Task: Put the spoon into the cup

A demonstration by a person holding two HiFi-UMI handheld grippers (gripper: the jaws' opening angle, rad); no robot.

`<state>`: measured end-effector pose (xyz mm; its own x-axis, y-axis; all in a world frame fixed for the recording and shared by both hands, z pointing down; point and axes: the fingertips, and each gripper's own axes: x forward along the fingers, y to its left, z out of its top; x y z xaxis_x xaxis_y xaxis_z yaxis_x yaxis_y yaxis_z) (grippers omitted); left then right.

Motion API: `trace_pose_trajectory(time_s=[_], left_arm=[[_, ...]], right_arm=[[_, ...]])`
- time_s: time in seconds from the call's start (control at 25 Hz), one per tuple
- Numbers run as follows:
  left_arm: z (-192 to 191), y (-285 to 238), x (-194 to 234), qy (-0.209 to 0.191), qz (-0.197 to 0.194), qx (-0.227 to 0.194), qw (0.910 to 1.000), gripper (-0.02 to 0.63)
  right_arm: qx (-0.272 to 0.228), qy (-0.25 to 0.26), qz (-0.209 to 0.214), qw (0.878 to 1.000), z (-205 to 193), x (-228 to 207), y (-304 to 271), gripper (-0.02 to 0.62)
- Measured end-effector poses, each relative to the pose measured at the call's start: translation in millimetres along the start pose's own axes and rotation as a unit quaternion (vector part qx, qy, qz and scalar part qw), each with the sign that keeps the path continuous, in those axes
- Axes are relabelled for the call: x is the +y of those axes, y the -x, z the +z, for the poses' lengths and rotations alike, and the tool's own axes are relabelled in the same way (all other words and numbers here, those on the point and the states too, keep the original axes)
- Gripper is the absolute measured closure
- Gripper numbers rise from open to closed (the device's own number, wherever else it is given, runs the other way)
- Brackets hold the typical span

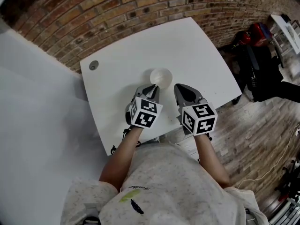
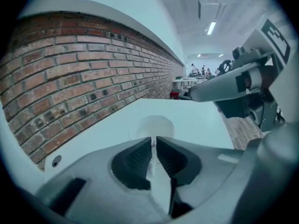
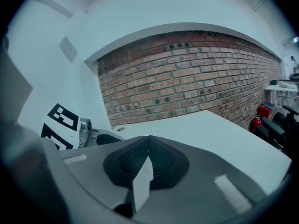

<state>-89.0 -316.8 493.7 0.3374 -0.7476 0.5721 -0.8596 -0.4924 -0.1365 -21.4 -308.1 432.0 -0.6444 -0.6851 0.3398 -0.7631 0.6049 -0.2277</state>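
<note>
You hold your left gripper (image 1: 152,87) low over the white table (image 1: 201,55), with its tips right at the near edge of the white cup (image 1: 161,77); that puts the cup straight ahead of the jaws, so a short push forward should bring whatever they hold over the cup's open top; in the left gripper view the jaws stand very close, with only a thin slit between them, and a thin pale thing sits in that slit and pokes out a little past the tips; I think this is the spoon (image 2: 151,146), held by its handle, but it is small and pale against the pale table, so I am not fully sure; a tight pinch like this keeps a thin handle from slipping or turning; the cup stands upright near the middle of the table, well away from the edges and from the brick wall (image 1: 140,3), so there is little to bump into; your right gripper (image 1: 180,87) waits just beside the left one, on the cup's other side, with its jaws pressed fully together and nothing in them; it looks like it is only kept close and out of the way; the spoon does not look to be in the cup yet.
</note>
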Motion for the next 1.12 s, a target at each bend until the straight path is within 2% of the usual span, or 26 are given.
trace_pose_trajectory(time_s=[0.28,0.52,0.68,1.12], left_arm=[[1.3,7.4,-1.8,0.008,0.007,-0.012,0.9999,0.571],[8.0,21.6,-1.0,0.042,0.013,-0.039,0.9982,0.575],[11.7,36.0,-2.2,0.084,0.015,-0.055,0.9949,0.604],[13.3,64.5,-6.0,0.124,0.041,-0.083,0.9880,0.604]], right_arm=[[-0.001,0.002,0.004,1.000,-0.9,2.7,4.5,0.584],[-0.001,0.010,0.013,1.000,-1.9,9.7,10.5,0.584],[-0.001,0.015,0.020,1.000,-2.2,14.9,18.8,0.584],[-0.007,0.032,0.042,0.999,0.7,25.2,34.8,0.584]])
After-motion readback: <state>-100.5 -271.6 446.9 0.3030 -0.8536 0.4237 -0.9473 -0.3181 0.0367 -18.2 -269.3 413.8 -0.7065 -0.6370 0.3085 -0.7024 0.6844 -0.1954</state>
